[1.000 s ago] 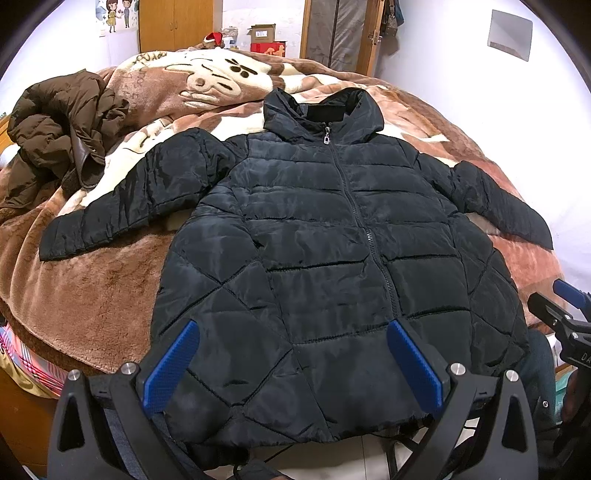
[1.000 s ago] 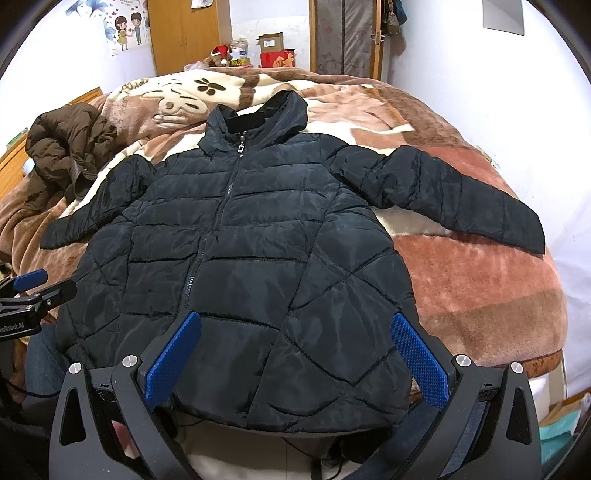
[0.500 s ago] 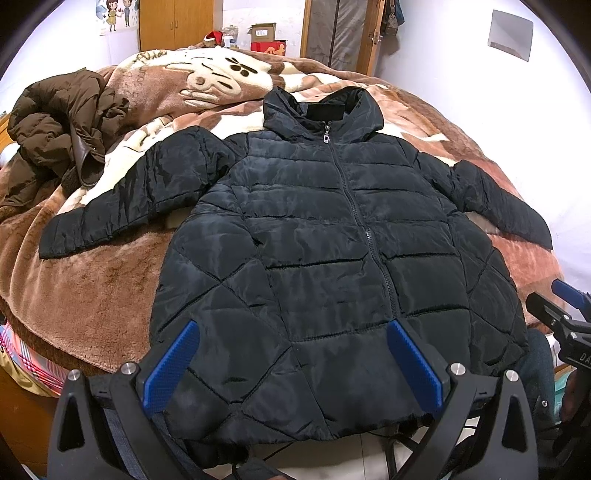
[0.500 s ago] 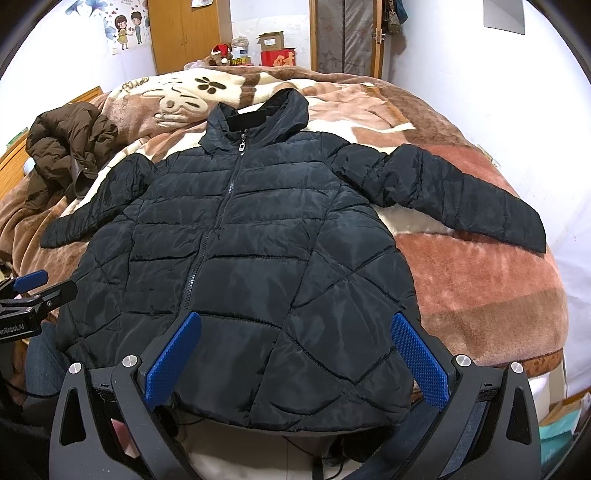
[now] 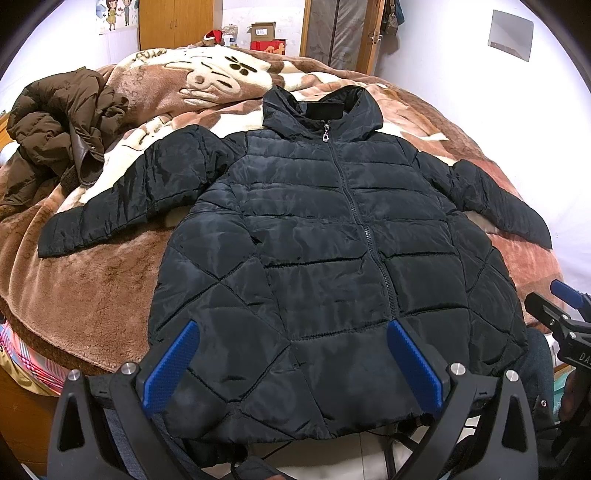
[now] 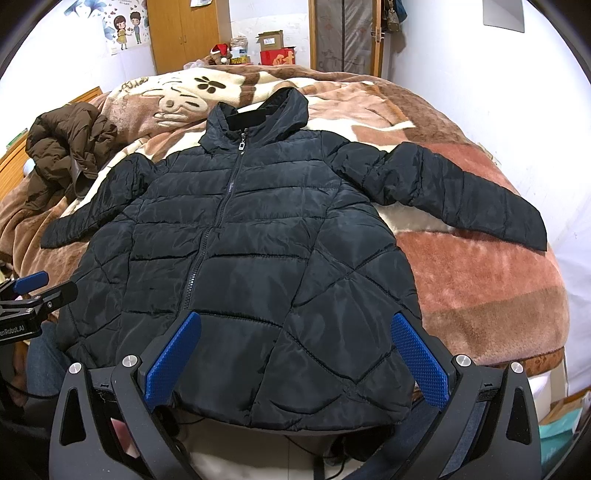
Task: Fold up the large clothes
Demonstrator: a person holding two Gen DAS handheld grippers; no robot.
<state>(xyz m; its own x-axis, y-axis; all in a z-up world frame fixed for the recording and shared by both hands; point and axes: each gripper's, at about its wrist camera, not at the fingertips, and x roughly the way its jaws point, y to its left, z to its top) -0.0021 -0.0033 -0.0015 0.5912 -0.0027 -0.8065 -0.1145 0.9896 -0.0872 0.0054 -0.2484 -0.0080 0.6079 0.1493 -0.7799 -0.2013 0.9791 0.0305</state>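
Both jaws stand wide apart, holding nothing. Left gripper (image 5: pixel 291 363) sits at bottom centre of its view, blue pads (image 5: pixel 171 367) above the jacket hem. Right gripper (image 6: pixel 295 358) likewise at bottom centre of its view, over the hem's other side.

Black jacket (image 5: pixel 332 251) lies flat, front up, zipped, filling mid-frame on a brown blanket (image 5: pixel 92 295). Collar toward top of frame. Sleeves spread out: one to left edge (image 5: pixel 122 203), one to right (image 6: pixel 461 195).

Brown coat (image 5: pixel 59 129) heaped at upper left, apart from the jacket. Wardrobe (image 6: pixel 184 33) and red box (image 6: pixel 277 55) along top of frame.
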